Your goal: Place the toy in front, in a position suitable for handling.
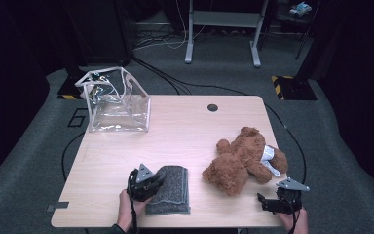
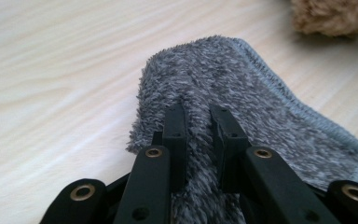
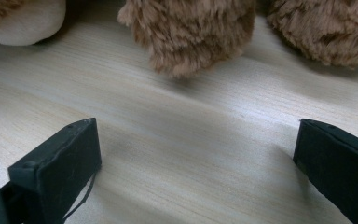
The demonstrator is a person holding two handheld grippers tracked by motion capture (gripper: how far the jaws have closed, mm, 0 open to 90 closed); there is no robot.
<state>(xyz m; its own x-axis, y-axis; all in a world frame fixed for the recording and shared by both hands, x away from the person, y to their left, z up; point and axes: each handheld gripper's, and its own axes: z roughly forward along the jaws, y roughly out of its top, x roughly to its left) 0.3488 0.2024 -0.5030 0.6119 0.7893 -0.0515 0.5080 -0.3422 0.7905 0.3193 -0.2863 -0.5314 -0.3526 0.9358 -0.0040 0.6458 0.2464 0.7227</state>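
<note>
Left gripper (image 1: 157, 183) clamped on the grey towel (image 1: 171, 191); right gripper (image 1: 262, 201) idle with jaws wide apart.

The folded grey towel lies at the near edge of the wooden table (image 1: 185, 129), left of centre, and the left gripper's jaws are pinched together on a ridge of its pile at the left side (in the left gripper view (image 2: 198, 123) the nap bulges up between the two pads, and the stitched hem runs off to the right). The right gripper sits at the near right corner, its jaws (image 3: 191, 158) spread over bare wood with nothing between them. A brown teddy bear (image 1: 246, 158) lies just beyond it, not touching it. A clear plastic bag (image 1: 117, 102) stands at the far left corner, well apart from both.
</note>
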